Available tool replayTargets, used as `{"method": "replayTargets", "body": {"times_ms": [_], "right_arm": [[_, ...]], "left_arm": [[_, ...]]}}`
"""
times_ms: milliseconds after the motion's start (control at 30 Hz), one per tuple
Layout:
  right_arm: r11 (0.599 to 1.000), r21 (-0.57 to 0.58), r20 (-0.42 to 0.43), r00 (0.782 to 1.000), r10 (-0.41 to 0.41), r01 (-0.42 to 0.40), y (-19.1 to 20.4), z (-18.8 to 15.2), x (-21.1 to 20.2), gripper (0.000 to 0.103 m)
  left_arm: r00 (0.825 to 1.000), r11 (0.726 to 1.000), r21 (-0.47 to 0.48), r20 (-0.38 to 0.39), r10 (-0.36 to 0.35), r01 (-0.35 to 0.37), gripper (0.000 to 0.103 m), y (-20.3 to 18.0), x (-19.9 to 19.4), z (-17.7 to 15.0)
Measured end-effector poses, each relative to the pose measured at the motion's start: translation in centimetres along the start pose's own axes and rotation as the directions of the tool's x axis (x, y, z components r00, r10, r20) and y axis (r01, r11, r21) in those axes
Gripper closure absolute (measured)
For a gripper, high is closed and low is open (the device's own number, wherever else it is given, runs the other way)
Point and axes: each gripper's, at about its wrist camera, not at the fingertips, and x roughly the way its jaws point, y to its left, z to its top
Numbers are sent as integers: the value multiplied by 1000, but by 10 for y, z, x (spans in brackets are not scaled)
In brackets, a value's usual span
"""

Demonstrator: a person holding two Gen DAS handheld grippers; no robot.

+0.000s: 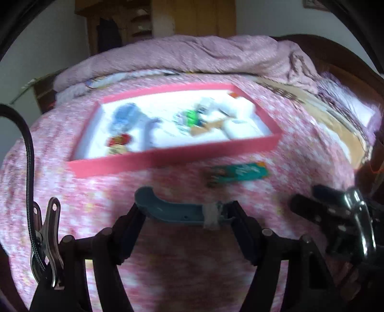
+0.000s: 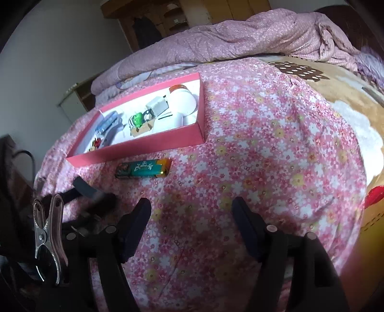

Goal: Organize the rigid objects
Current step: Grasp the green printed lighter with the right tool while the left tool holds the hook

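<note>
A curved blue-grey plastic piece (image 1: 172,211) with tape near one end spans the gap between the fingers of my left gripper (image 1: 186,212), which is shut on it just above the floral bedspread. Beyond it stands a shallow red box (image 1: 172,158) with a white inside that holds several small items; the left wrist view is blurred. A green lighter (image 2: 144,169) lies on the bedspread right in front of the box (image 2: 144,146). My right gripper (image 2: 192,206) hangs open over the bedspread with nothing between its fingers, short of the lighter. The left gripper (image 2: 96,199) shows blurred at the left of that view.
A rumpled pink quilt (image 2: 252,33) is heaped along the far side of the bed. A tan blanket (image 2: 348,96) covers the right side, with a red thing (image 2: 374,196) at its edge. Wooden furniture (image 2: 148,21) stands against the wall behind.
</note>
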Motion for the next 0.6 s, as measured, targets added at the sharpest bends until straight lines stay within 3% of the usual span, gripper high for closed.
{"method": "replayTargets", "body": {"times_ms": [133,233,333,467,600], "right_arm": [[999,-6,-21,999,40,-40,15,5,1,31],[999,-32,-33,999,24,-25,32,14,10,31],[1000,-19,-43,999,10,-11,43,22,22,21],[999,36,-61,998,-2,4,55,33,44,2],[996,16,-38,996,-85,85,69,33,55,0]], "left_arm": [[997,997,-29,29,68,-67,29,30,-5,-4],[995,992,-82,13,95,-94,29,56,0,-10],[996,985,-145,-16,90,-92,29,76,7,-14],[997,976,-209,-29,65,-70,29,90,13,-20],[999,974,-220,-8,52,-52,29,93,10,-25]]}}
